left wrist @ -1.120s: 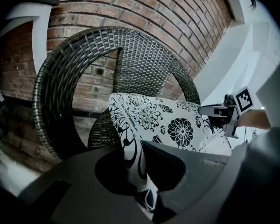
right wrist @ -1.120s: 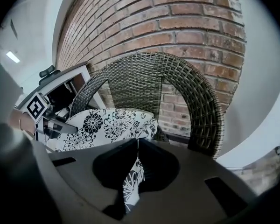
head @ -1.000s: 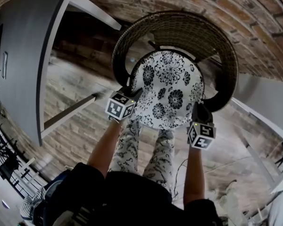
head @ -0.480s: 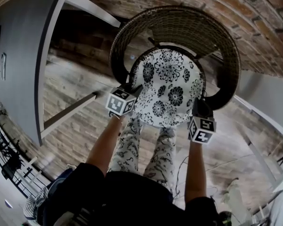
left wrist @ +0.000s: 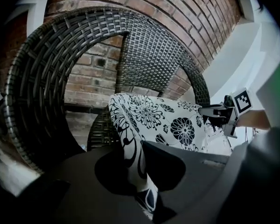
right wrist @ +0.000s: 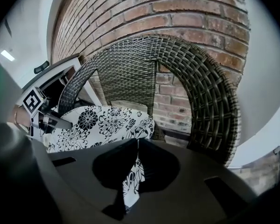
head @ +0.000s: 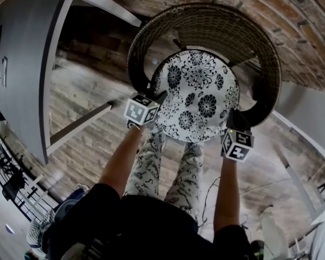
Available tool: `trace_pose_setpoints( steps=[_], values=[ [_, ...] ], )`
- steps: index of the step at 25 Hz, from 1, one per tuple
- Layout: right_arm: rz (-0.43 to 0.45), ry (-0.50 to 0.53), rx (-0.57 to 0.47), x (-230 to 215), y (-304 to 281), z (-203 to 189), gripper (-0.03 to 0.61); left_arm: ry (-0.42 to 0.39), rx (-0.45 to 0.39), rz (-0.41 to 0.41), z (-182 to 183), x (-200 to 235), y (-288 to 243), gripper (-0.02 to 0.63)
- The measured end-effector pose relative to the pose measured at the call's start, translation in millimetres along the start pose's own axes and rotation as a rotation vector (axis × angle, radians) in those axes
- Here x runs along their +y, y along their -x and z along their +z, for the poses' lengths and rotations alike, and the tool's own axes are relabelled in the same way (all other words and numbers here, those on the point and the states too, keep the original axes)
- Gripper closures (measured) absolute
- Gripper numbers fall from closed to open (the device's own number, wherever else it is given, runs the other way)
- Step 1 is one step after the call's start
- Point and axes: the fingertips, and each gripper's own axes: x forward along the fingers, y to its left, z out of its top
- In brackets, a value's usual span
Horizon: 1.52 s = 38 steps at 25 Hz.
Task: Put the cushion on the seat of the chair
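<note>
Plank floor [head: 81, 112]; brick wall [head: 292, 15] at far side, behind wicker chair [head: 206, 26]; floral cushion [head: 197, 99] lies flat, pattern up, over the seat between the arms; near-round, no marked long axis; left gripper [left wrist: 139, 171] clamped on its left edge, right gripper [right wrist: 132, 171] on its right edge.

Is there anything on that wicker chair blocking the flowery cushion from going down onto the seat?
Nothing visible does. The cushion is held over the chair, between its curved arms, pinched at its edges by the left gripper and the right gripper. What lies directly under it is hidden.
</note>
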Motion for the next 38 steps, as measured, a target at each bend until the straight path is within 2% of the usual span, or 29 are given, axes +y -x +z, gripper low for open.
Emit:
trace_pose_setpoints(
  steps=[12, 21, 26, 33, 38],
  values=[
    [-0.018, -0.013, 0.056, -11, -3, -22, 0.558, 0.01, 0.012, 0.01, -2, 2, -2, 0.591],
    [-0.044, -0.016, 0.06, -13, 5, -29, 0.475, 0.013, -0.003, 0.009, -4, 0, 1, 0.586],
    [-0.064, -0.028, 0.028, -14, 15, -24, 0.465, 0.013, -0.003, 0.015, -5, 0, 2, 0.576],
    [-0.042, -0.036, -0.006, -6, 21, -15, 0.465, 0.018, 0.001, 0.023, -7, 0, 2, 0.513],
    [-0.022, -0.038, -0.026, 3, 22, -8, 0.466, 0.009, 0.019, 0.058, -10, 4, 1, 0.427]
  ],
)
